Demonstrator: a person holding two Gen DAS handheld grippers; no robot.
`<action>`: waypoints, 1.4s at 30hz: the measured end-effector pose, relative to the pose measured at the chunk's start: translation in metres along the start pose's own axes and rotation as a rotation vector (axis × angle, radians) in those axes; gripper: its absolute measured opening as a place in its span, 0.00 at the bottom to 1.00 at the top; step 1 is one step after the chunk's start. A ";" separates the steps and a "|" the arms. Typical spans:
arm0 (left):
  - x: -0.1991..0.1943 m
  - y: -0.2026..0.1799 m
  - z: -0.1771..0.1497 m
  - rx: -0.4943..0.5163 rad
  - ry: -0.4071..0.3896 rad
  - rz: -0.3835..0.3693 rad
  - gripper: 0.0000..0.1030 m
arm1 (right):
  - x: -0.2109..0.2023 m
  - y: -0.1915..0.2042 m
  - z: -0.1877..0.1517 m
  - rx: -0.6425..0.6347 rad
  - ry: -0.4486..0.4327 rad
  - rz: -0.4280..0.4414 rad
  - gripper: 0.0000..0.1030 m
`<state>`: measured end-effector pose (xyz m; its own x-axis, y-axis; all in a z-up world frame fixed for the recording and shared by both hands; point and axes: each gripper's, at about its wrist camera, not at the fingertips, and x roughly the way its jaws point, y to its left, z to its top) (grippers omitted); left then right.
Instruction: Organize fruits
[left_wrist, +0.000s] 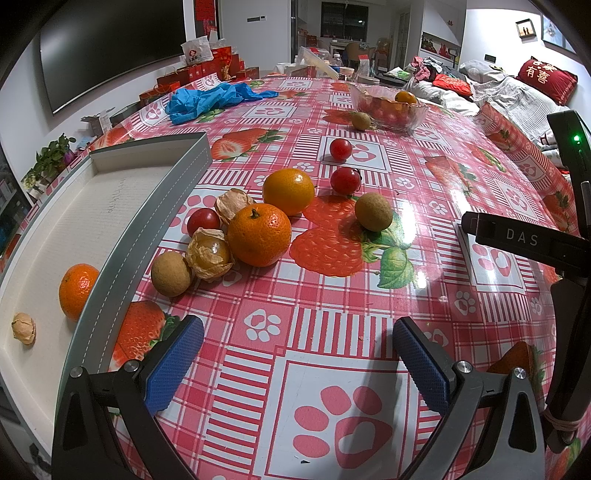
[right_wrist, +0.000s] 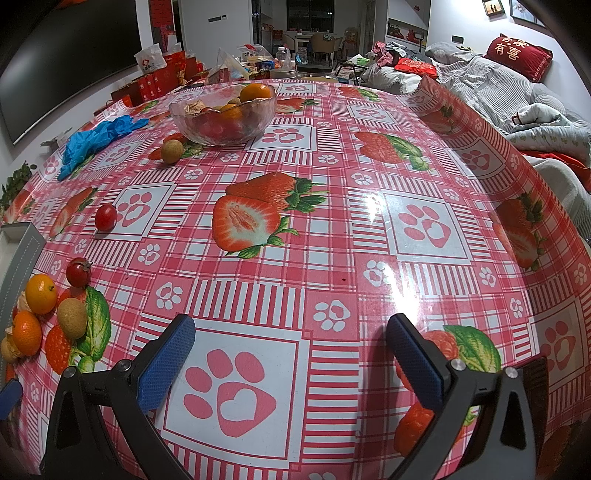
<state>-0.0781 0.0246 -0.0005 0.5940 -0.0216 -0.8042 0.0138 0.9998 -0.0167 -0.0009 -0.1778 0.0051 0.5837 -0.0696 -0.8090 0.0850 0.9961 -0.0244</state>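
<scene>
My left gripper (left_wrist: 297, 354) is open and empty above the tablecloth, a little short of a fruit cluster: a mandarin (left_wrist: 259, 235), an orange (left_wrist: 288, 191), two husked physalis (left_wrist: 209, 253), longans (left_wrist: 171, 274) and cherry tomatoes (left_wrist: 345, 180). A grey-rimmed white tray (left_wrist: 147, 218) at the left holds a mandarin (left_wrist: 77, 291) and a physalis (left_wrist: 24, 328). My right gripper (right_wrist: 290, 347) is open and empty over a paw print. The same cluster lies at its far left, around a mandarin (right_wrist: 26, 332). A glass bowl (right_wrist: 222, 114) with fruit stands far back, with a longan (right_wrist: 172, 151) beside it.
Blue gloves (left_wrist: 207, 99) lie at the far left of the table. The other gripper's black body (left_wrist: 532, 240) stands at the right of the left wrist view. Red gift boxes (right_wrist: 155, 83) and clutter line the far edge. A sofa with bedding (right_wrist: 517, 96) runs along the right.
</scene>
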 end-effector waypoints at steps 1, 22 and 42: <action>0.000 0.000 0.000 0.000 0.000 0.000 1.00 | 0.000 0.000 0.000 0.000 0.000 0.000 1.00; -0.046 0.022 0.012 -0.006 -0.044 -0.033 1.00 | -0.031 0.038 -0.001 -0.119 0.007 0.144 1.00; -0.047 0.048 0.050 0.068 -0.012 0.027 0.99 | -0.020 0.120 0.001 -0.324 0.056 0.328 0.27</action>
<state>-0.0653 0.0734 0.0662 0.6043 0.0052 -0.7967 0.0515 0.9976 0.0456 -0.0011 -0.0573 0.0187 0.4925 0.2458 -0.8349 -0.3582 0.9315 0.0629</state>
